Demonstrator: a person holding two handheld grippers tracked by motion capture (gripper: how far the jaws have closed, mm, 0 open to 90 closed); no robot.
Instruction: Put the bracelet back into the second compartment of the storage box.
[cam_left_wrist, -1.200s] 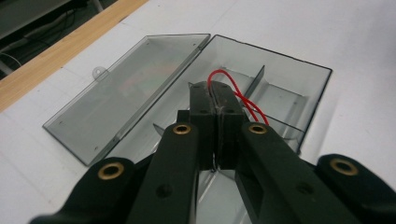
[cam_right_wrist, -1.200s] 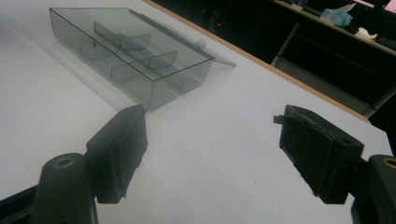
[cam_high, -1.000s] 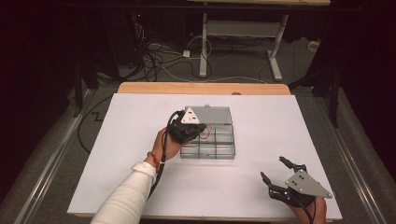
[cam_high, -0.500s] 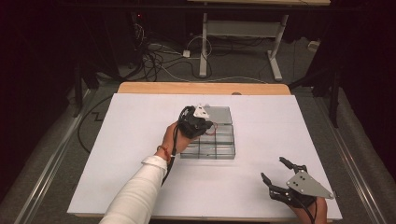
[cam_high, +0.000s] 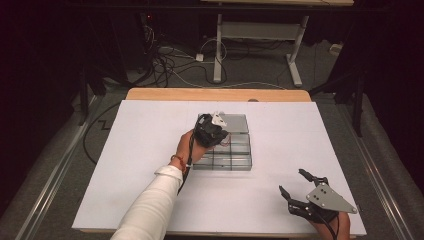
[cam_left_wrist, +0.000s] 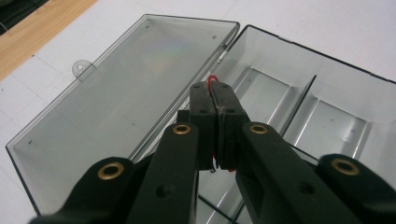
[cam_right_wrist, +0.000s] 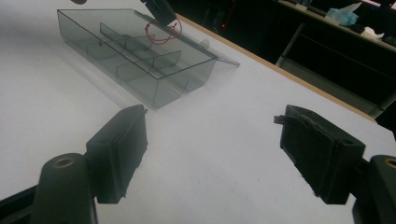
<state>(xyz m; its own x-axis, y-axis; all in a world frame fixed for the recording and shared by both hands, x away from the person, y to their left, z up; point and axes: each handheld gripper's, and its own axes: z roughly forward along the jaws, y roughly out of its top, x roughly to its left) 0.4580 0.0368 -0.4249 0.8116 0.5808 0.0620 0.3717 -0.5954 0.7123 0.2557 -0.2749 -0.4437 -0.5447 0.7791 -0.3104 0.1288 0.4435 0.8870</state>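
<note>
Pinching: left hand-held gripper clamps a red wire loop above the clear box.
Lid: open, beside it.
Right hand-held gripper: spread, over bare worktop.

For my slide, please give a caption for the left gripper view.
Left gripper shut on a red loop above the open clear box.

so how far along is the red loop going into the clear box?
Done: the clear box is open, lid flat on the table. In hand: the left tongs are shut on a thin red loop, held over the compartments. Left: lowering it into a compartment and releasing. The right tongs sit open, apart from the box.
</note>
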